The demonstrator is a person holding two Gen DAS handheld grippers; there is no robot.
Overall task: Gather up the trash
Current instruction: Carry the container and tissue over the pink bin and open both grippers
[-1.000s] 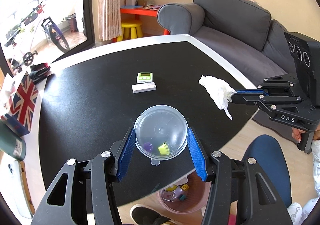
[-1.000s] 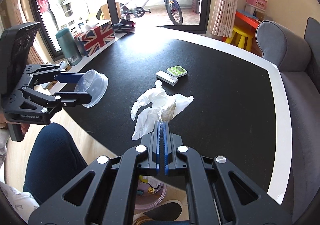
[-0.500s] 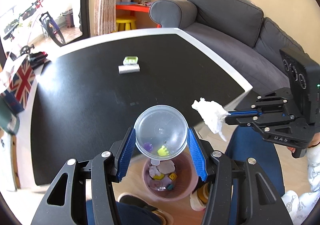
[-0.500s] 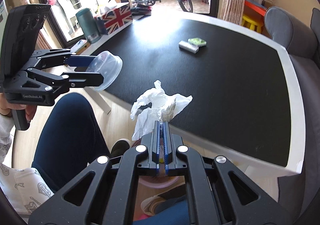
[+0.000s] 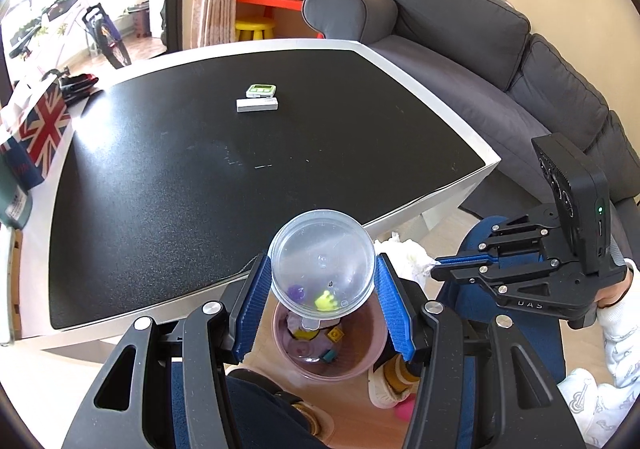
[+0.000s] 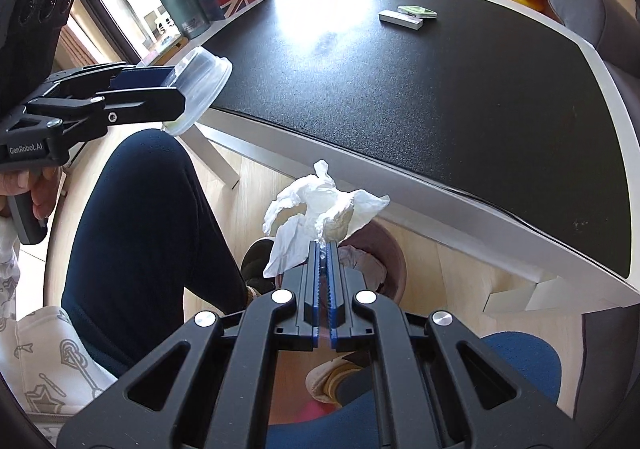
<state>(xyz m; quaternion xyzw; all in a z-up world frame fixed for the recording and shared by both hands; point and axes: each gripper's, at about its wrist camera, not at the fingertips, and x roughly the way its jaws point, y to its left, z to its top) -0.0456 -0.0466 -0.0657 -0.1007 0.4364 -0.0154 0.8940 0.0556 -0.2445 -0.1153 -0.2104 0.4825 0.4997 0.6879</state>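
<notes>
Both my grippers have come back off the black tabletop [image 5: 240, 177] and now hang over the pink plastic waste bin [image 5: 360, 365] on the floor. My left gripper [image 5: 322, 303] pinches the clear round plastic container [image 5: 322, 273] between its blue pads, directly above the bin. My right gripper [image 6: 323, 249], fingers pressed together, clamps the crumpled white tissue [image 6: 320, 205], just ahead of its tips above the bin's rim [image 6: 396, 249].
</notes>
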